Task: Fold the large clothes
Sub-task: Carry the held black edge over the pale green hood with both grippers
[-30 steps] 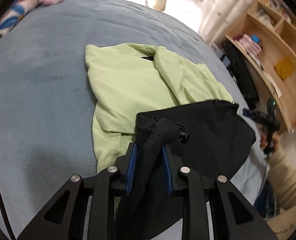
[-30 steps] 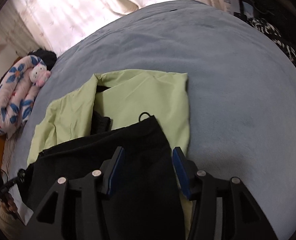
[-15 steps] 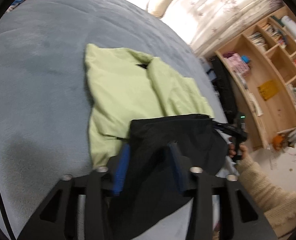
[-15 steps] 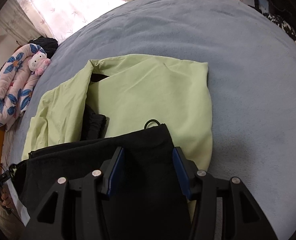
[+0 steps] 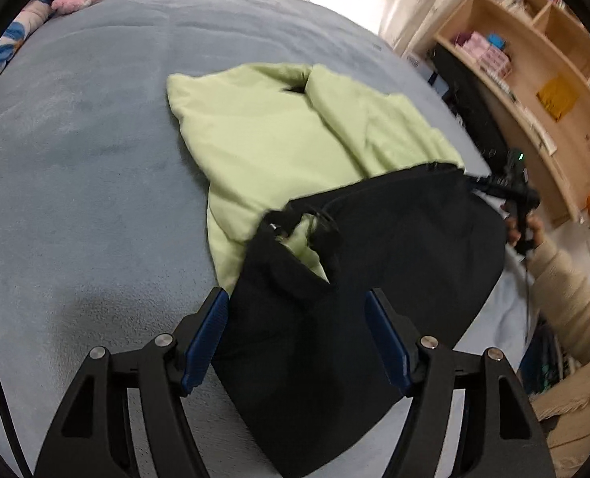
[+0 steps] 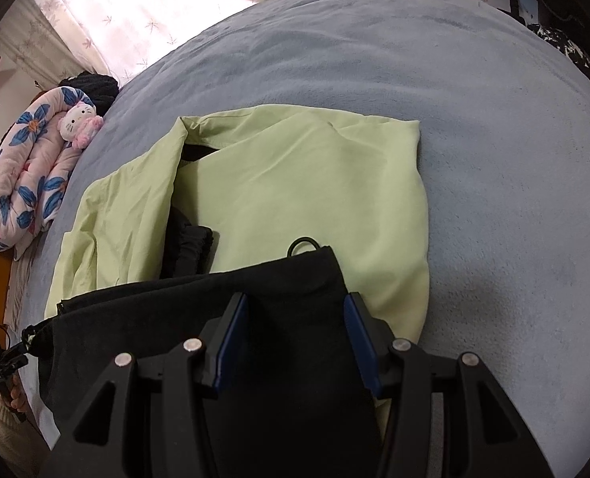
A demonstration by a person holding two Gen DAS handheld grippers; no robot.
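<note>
A large jacket lies on the blue-grey bed (image 5: 75,159), its light green lining (image 5: 263,135) facing up. A black flap (image 5: 406,247) of it is folded over the near part. My left gripper (image 5: 295,296) hangs just above that black fabric. Its jaws are opening, and the cloth lies loose between them, free of the pads. In the right wrist view the black flap (image 6: 287,286) fills the gap of my right gripper (image 6: 297,298), which is shut on it. A hanging loop (image 6: 305,243) marks the flap's far corner. A black cuff (image 6: 191,247) shows in the green folds.
A rolled floral quilt (image 6: 28,167) and a pink plush toy (image 6: 79,123) sit at the bed's far left edge. A wooden bookshelf (image 5: 534,79) stands beyond the bed's right side. A hand in a cream sleeve (image 5: 566,290) holds the other gripper (image 5: 506,191).
My left jaws have spread apart and let go of the bunched black fabric, which now lies slack between them. The right gripper has sunk slightly, with the black flap still in it.
</note>
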